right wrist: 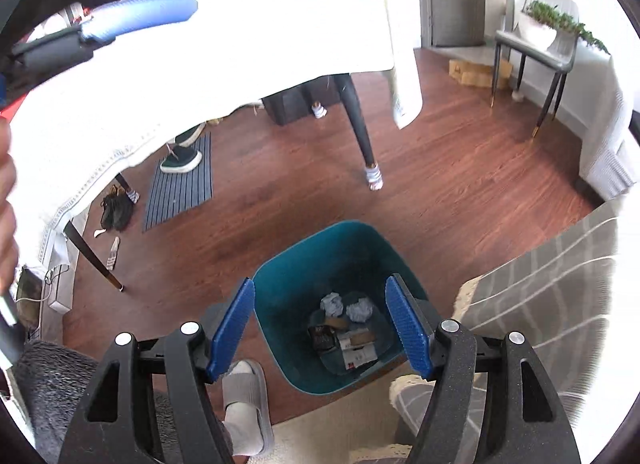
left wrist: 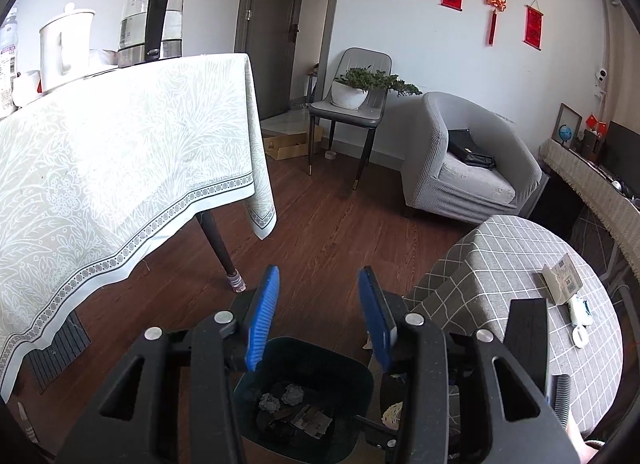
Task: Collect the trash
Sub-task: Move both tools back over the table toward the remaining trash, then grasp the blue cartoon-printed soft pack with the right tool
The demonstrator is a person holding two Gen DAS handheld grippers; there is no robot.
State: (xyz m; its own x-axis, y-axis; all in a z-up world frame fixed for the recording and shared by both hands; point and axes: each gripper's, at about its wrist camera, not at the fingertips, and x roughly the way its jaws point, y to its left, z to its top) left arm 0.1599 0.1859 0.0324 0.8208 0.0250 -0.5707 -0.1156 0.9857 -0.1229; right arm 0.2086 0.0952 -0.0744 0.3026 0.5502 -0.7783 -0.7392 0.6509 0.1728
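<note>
A teal trash bin (right wrist: 280, 288) stands on the wood floor; it also shows in the left wrist view (left wrist: 360, 376). Inside lie two crumpled paper balls (right wrist: 333, 304) and flat wrappers (right wrist: 356, 346). My right gripper (right wrist: 320, 328) is open and empty, above the bin's mouth. My left gripper (left wrist: 320, 316) is open and empty, above the bin's far rim. Small white items (left wrist: 578, 314) and a card box (left wrist: 562, 276) lie on the grey checked table (left wrist: 500, 264) at right. The left gripper's blue finger (right wrist: 144, 14) shows at top left in the right wrist view.
A dining table with white patterned cloth (left wrist: 120, 152) holds a kettle (left wrist: 154, 12) and jug. Its leg (right wrist: 360, 136) stands near the bin. A grey armchair (left wrist: 464, 160), chair with plant (left wrist: 356, 100), floor mat (right wrist: 180, 184), shoes and the person's slippered foot (right wrist: 244, 392) are around.
</note>
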